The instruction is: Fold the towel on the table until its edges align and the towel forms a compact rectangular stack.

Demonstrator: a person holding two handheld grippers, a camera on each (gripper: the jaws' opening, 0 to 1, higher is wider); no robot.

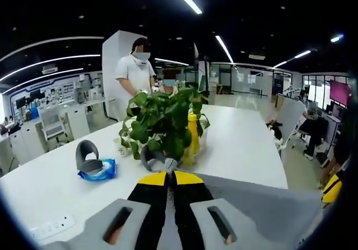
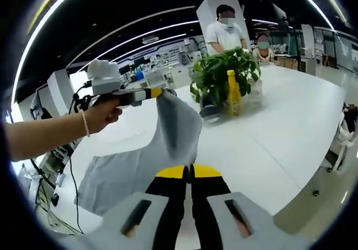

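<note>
Left gripper view: left gripper [image 1: 166, 178] pinched on grey towel [image 1: 263, 199] corner near plant [image 1: 163, 121] and yellow bottle [image 1: 193, 135], could snag; right gripper view: right gripper [image 2: 189, 173] clamped on towel edge lifted off table [image 2: 291, 121], uneven pull risks slip, misaligned edges.

One grey towel [image 2: 140, 166], one potted plant [image 1: 162, 121], one yellow bottle [image 2: 232, 93], two hand-held grippers, two people standing behind one white worktop [image 2: 291, 127]

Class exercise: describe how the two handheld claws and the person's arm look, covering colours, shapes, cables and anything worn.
Each claw has black jaws with yellow tips on pale grey slotted mounts. The left claw carries black cables; the bare wrist wears a bead bracelet.
</note>
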